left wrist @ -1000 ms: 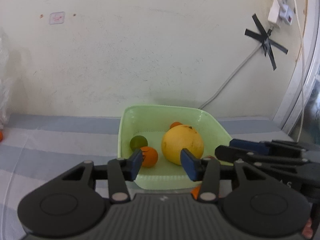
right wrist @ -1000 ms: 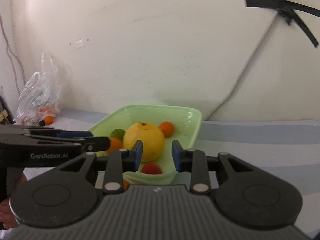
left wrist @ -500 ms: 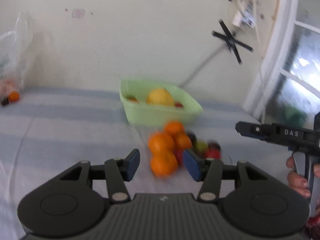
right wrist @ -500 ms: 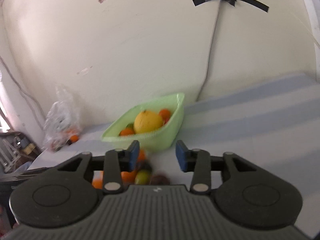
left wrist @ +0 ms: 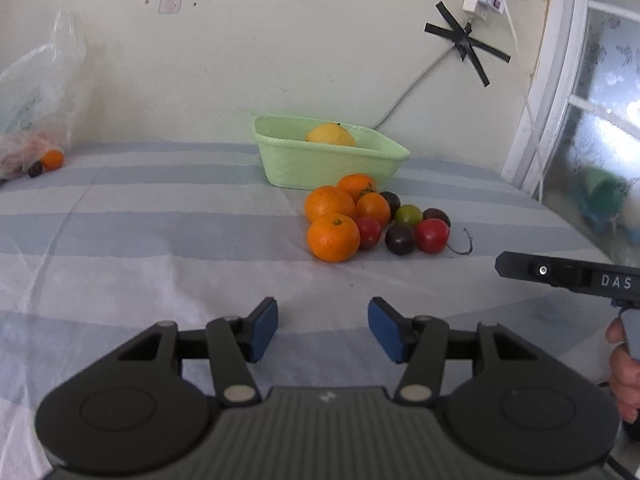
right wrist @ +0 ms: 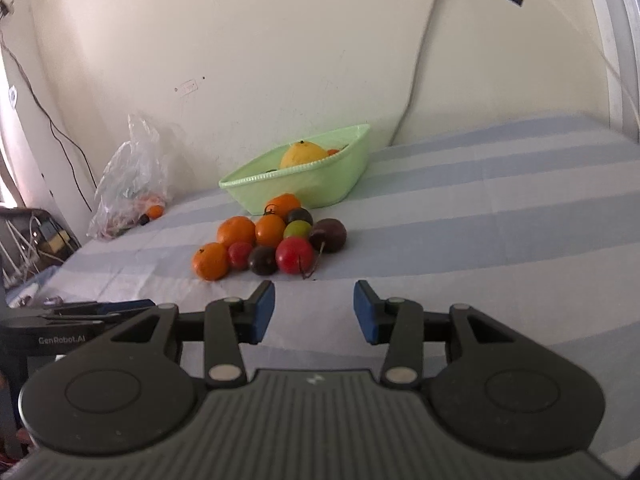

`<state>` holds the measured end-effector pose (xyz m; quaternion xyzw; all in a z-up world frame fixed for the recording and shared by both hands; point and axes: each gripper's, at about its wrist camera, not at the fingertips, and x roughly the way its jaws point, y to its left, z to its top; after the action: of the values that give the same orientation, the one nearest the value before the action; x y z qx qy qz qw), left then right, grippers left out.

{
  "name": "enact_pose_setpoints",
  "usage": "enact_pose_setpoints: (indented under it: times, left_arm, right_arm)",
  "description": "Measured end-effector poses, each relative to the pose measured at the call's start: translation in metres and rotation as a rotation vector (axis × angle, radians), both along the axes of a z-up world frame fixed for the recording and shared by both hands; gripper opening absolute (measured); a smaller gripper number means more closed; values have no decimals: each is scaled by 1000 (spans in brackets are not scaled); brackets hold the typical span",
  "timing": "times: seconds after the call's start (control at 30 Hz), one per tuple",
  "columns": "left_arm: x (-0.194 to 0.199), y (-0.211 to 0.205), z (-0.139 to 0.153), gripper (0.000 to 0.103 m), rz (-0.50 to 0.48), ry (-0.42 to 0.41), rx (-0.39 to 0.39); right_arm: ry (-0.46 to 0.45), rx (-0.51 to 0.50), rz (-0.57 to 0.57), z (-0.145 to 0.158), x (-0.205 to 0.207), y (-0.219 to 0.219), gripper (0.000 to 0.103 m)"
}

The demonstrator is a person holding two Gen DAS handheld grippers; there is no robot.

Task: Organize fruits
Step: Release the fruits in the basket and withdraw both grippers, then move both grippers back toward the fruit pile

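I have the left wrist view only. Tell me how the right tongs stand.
Observer: The right tongs are open. Their jaws have just been opening, and nothing is between them.
Operator: Report what else is in the green basket besides the yellow fruit.
Observer: The right wrist view shows a small orange fruit just behind the yellow one, close to the rim.
Operator: Now look past the plastic bag.
Observer: A clutter of cables lies beyond it, at the picture's left edge and lower than the bag.
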<state>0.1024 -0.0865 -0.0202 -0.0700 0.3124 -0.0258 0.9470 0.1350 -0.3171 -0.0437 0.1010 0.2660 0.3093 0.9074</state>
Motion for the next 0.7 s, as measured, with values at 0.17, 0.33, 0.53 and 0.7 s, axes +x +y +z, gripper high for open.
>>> enact_pose_setpoints:
  times: [0.17, 0.33, 0.53, 0.7]
  left_arm:
    - [-7, -4, -1, 60, 100, -14, -24]
    - [-14, 5, 1, 62, 137, -59, -63]
    - [-14, 14, 1, 67, 109, -74, -120]
    - [-4, -3, 3, 68, 26, -63, -43]
  right_arm:
    - [36, -21, -22, -3, 5, 0, 48]
    - [78, -26, -52, -5, 8, -2, 49]
    - [34, -111, -141, -4, -5, 20, 52]
    - [29, -115, -280, -5, -10, 23, 52]
